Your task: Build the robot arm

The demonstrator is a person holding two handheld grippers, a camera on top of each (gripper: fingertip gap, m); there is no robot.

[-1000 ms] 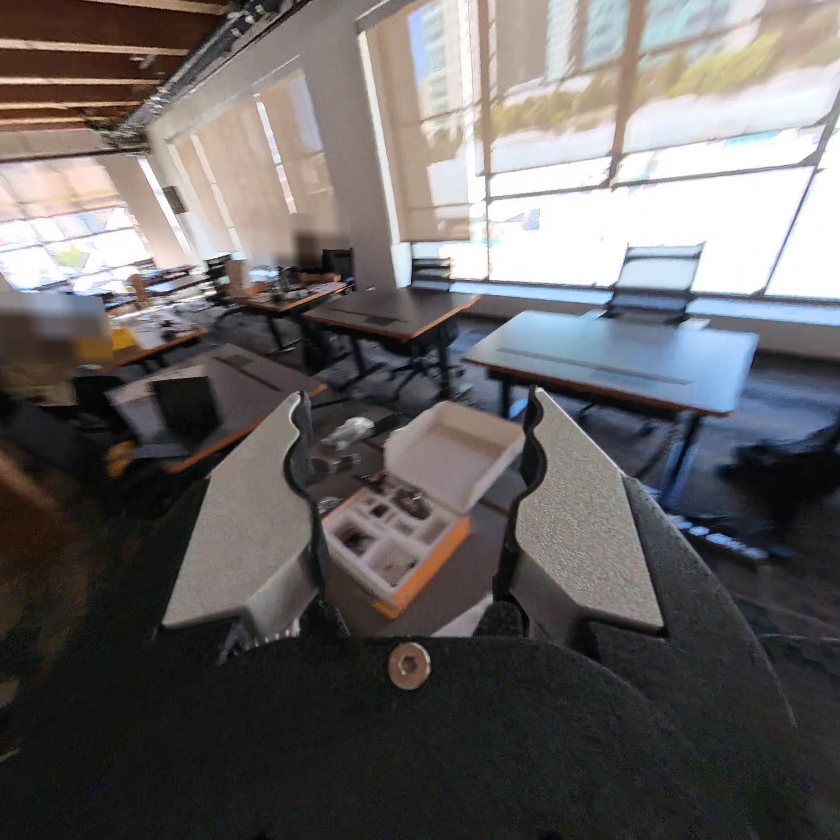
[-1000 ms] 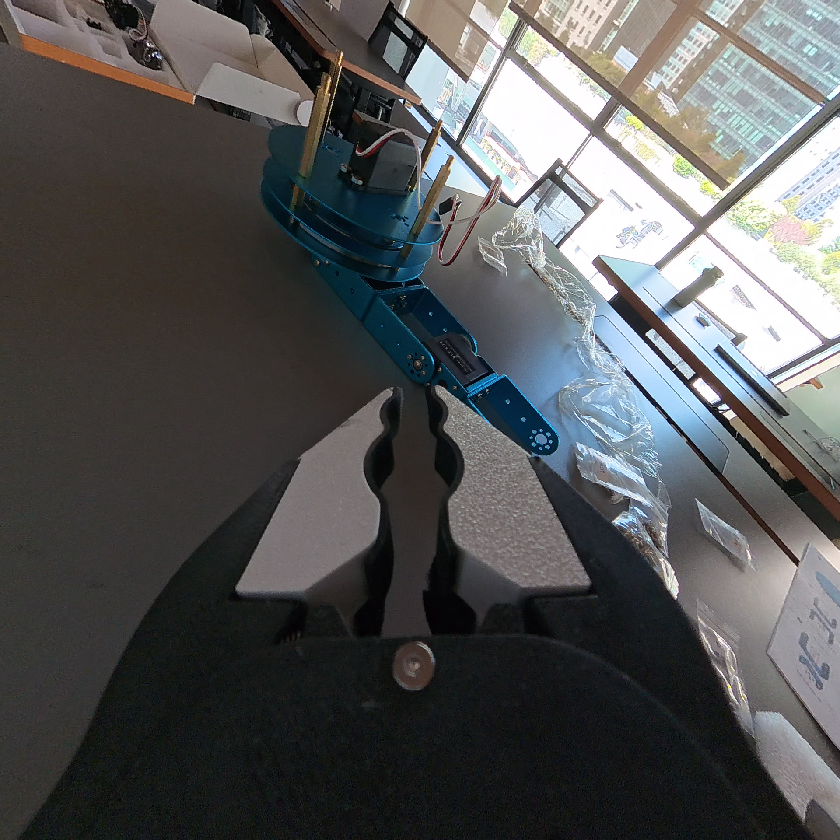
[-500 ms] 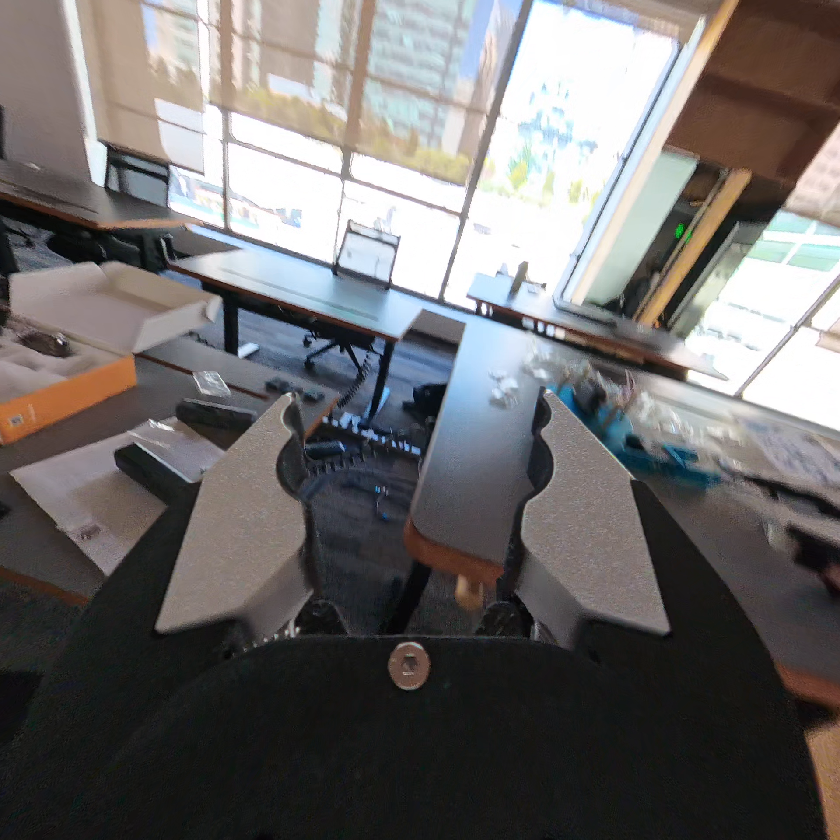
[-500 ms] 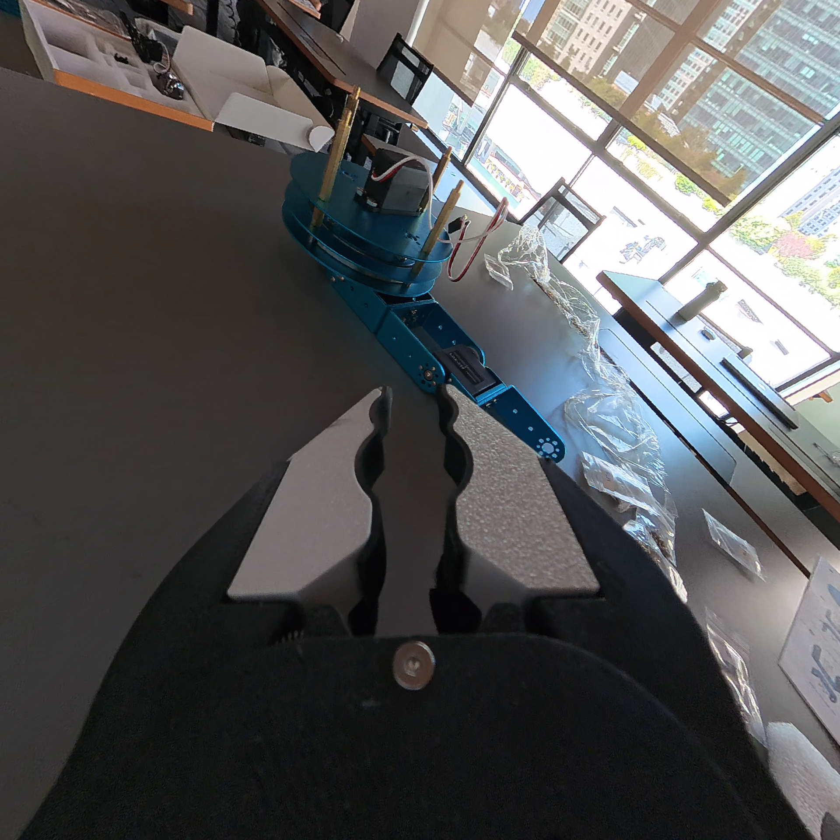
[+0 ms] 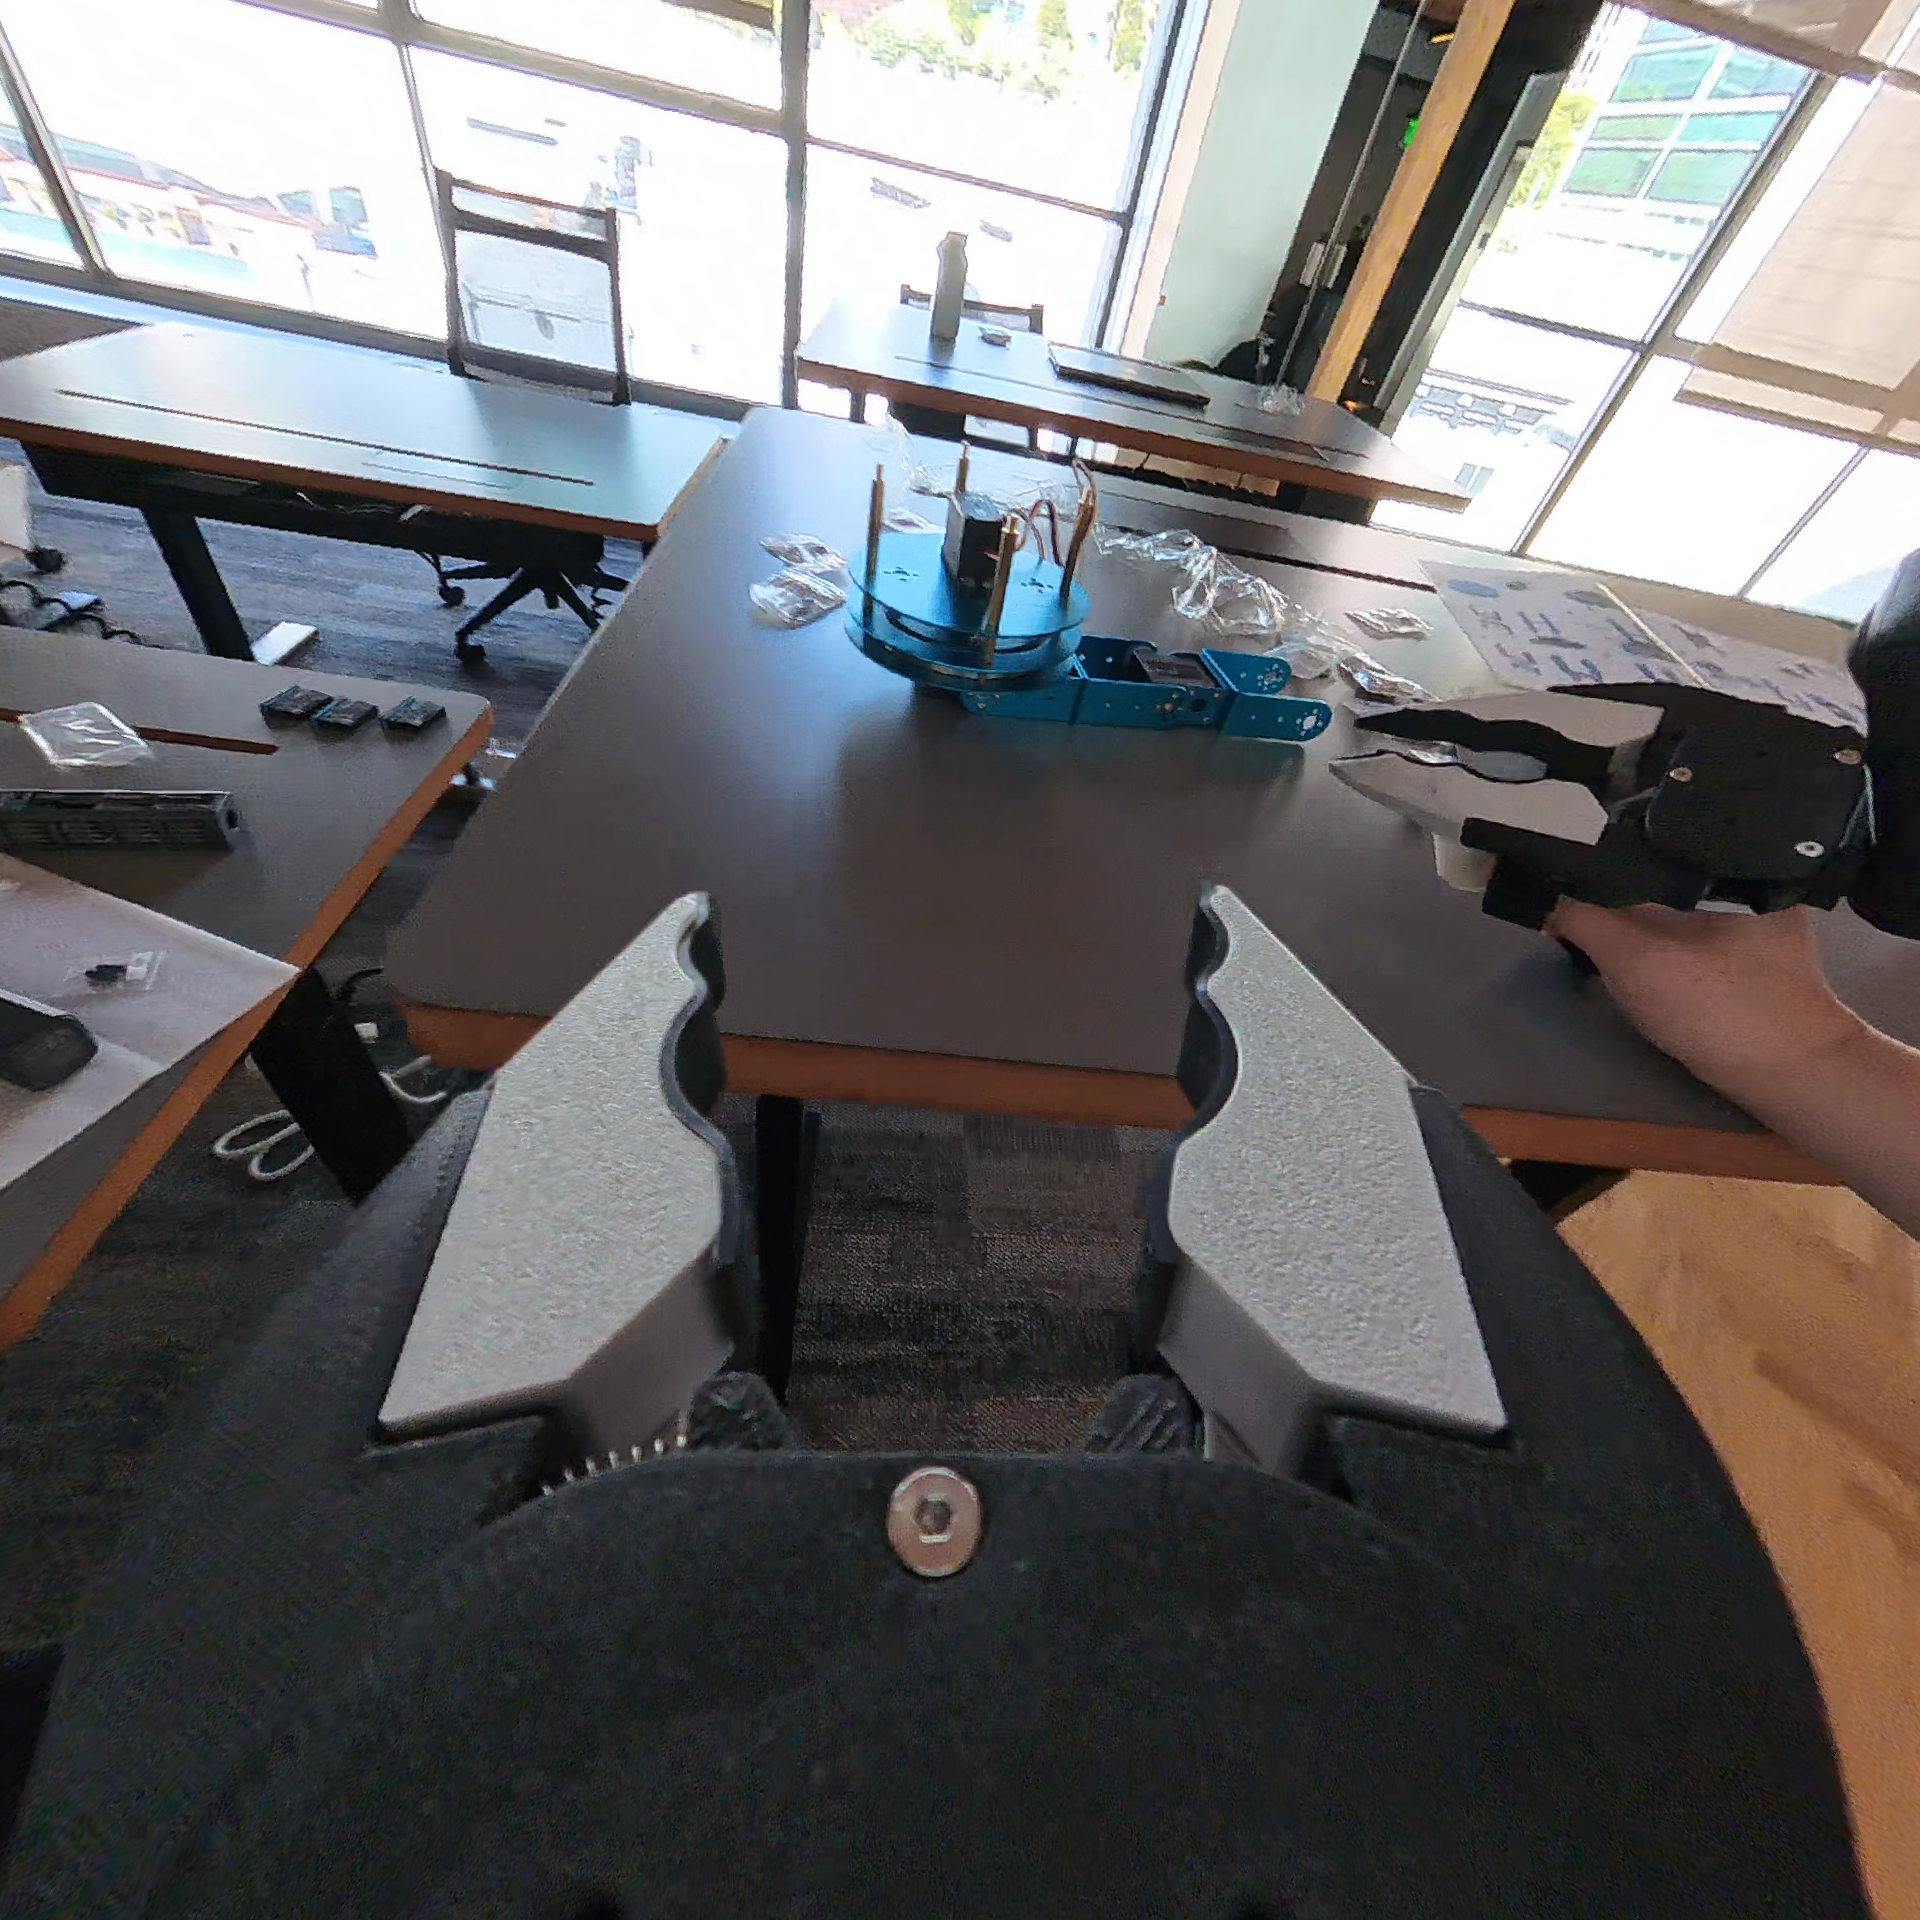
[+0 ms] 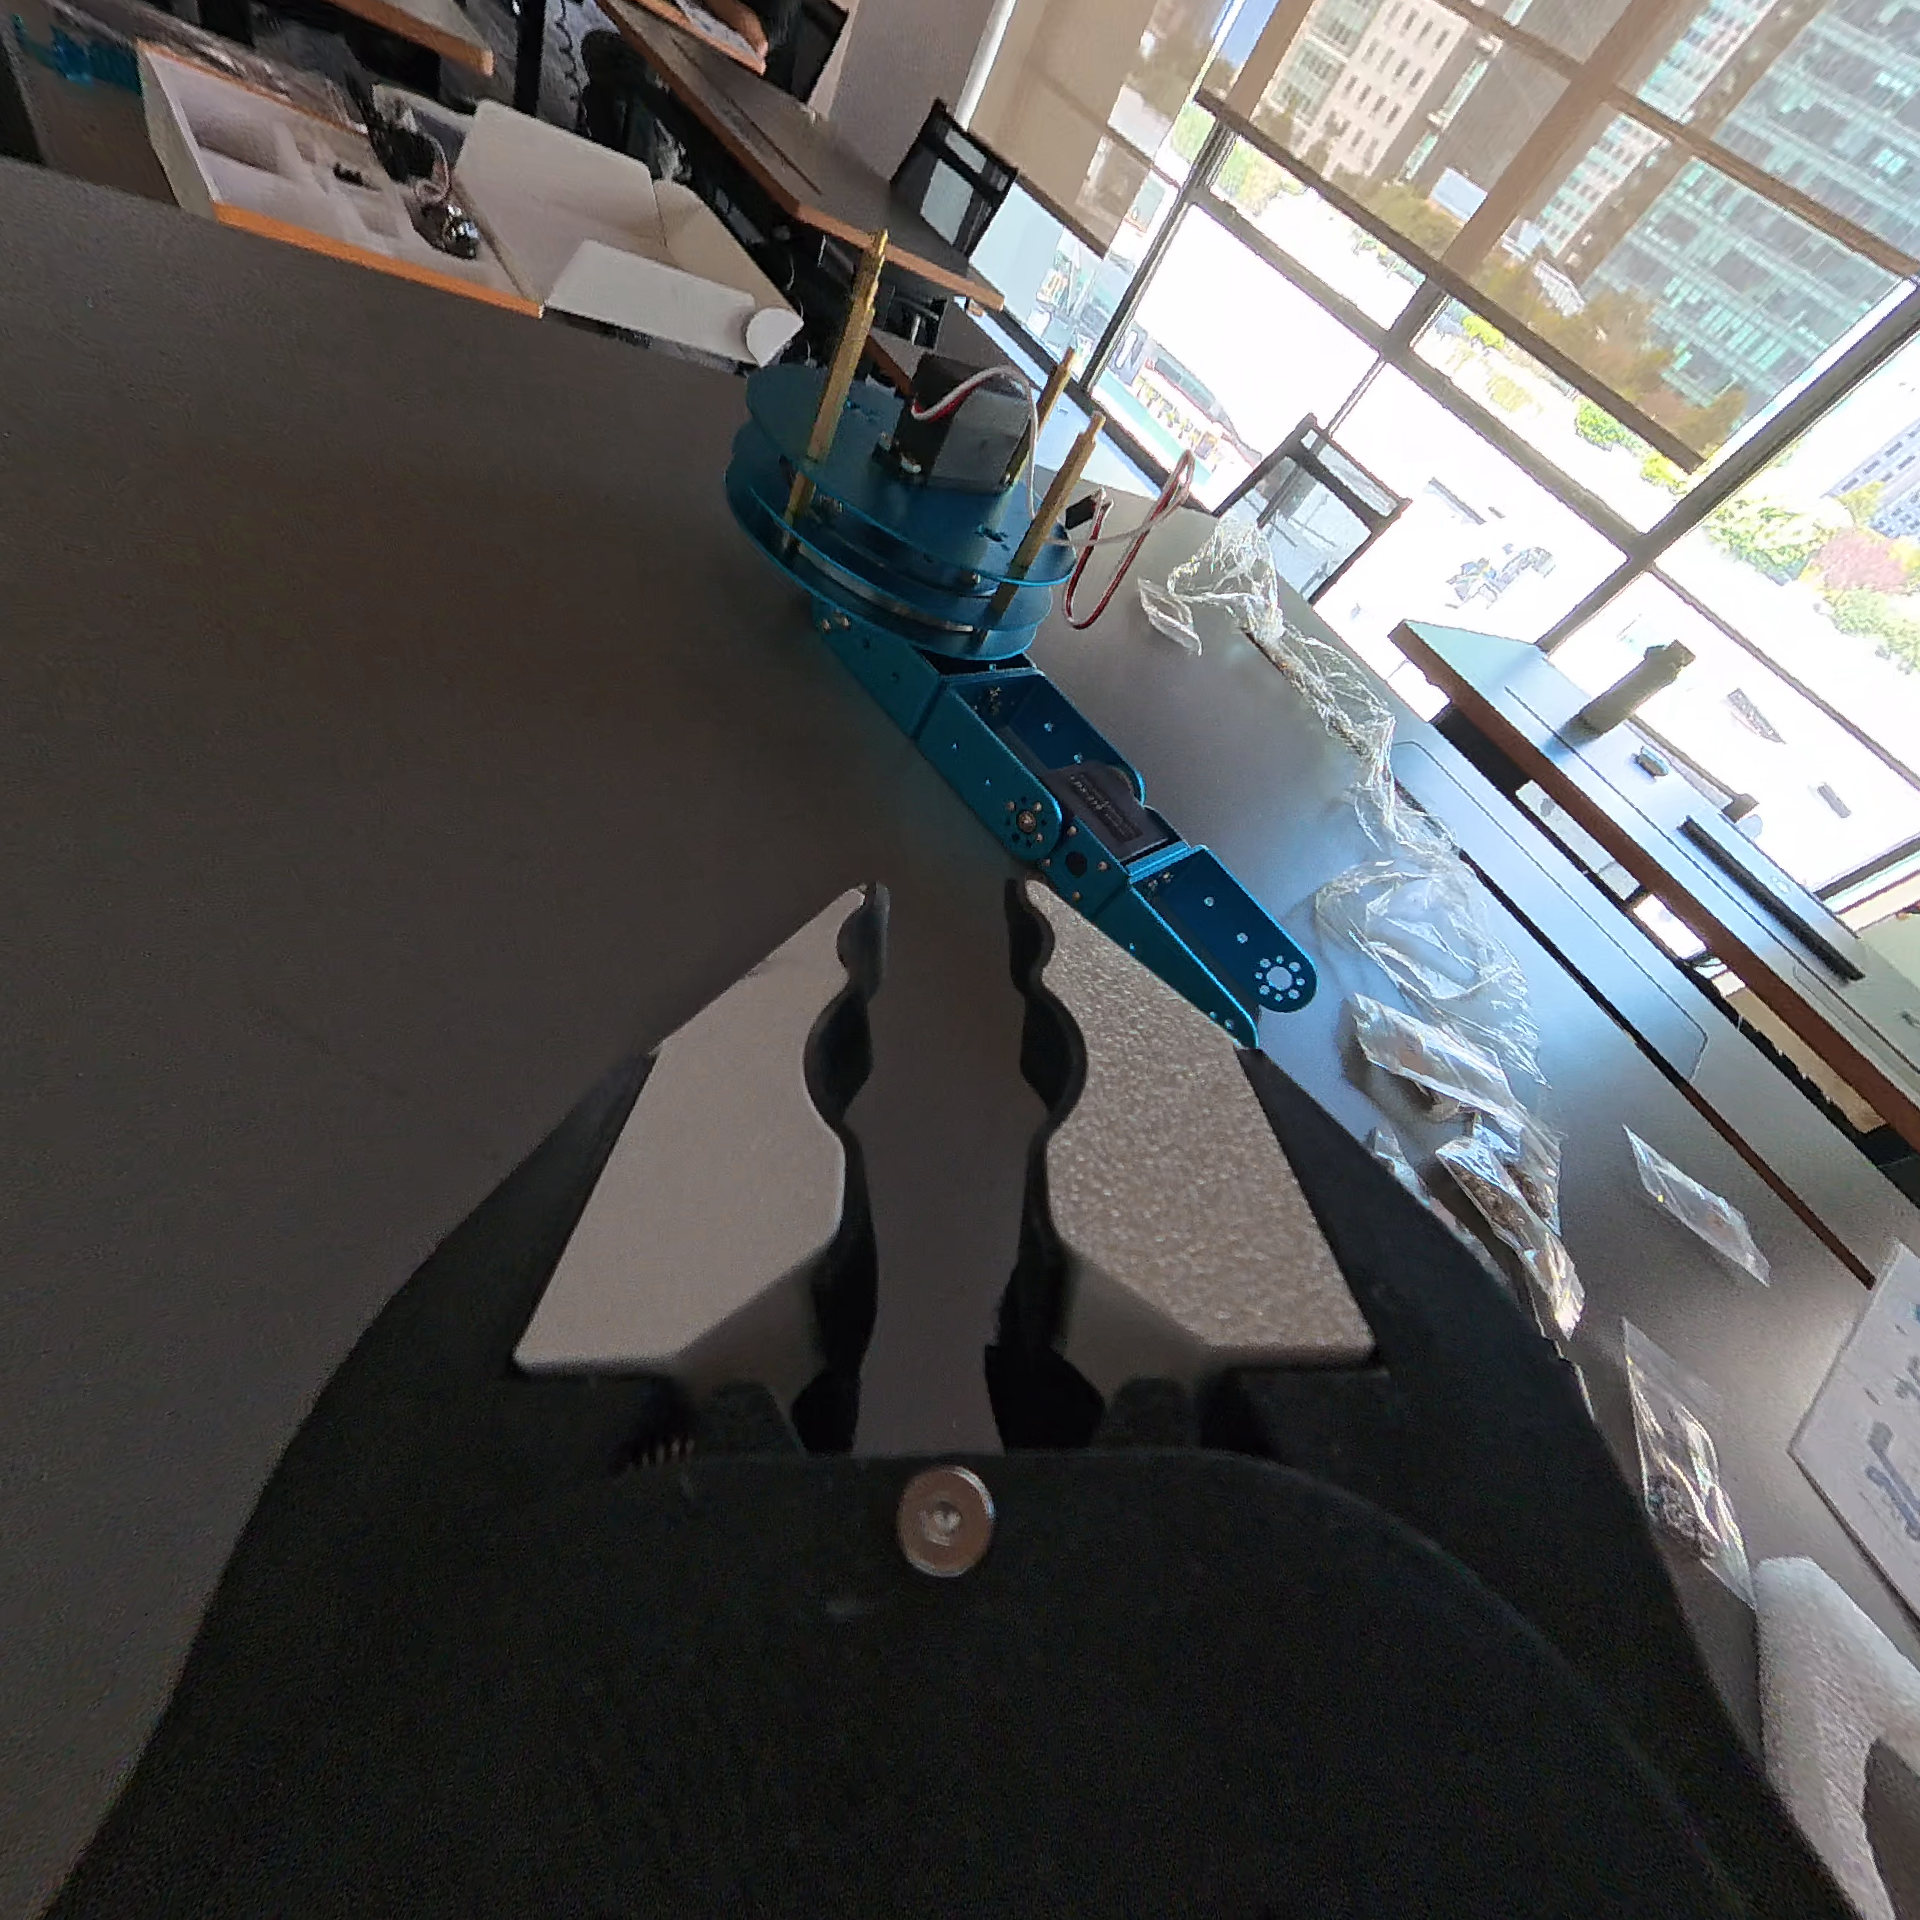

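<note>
A blue metal robot arm kit lies on the dark table. It has round base plates with brass standoffs, a servo with red and white wires, and arm segments lying flat. My left gripper is open and empty, held in the air at the table's near edge. My right gripper is empty, its jaws a narrow gap apart. It hovers low over the table, just short of the blue arm's end segment. It also shows at the right of the left wrist view, held by a hand.
Several clear plastic bags of small parts and a printed sheet lie right of the kit. A white box with an orange side stands on the table to the left. Other tables, a chair and large windows lie beyond. Spacing between my two grippers at the tips: around 25 cm. The blue arm's end segment is closer to my right gripper, around 15 cm from its tips; the left tips are 40 cm off.
My left gripper has swung right, from facing the white box on the side table to facing the dark table and the blue kit. My right gripper's jaws have parted a little.
</note>
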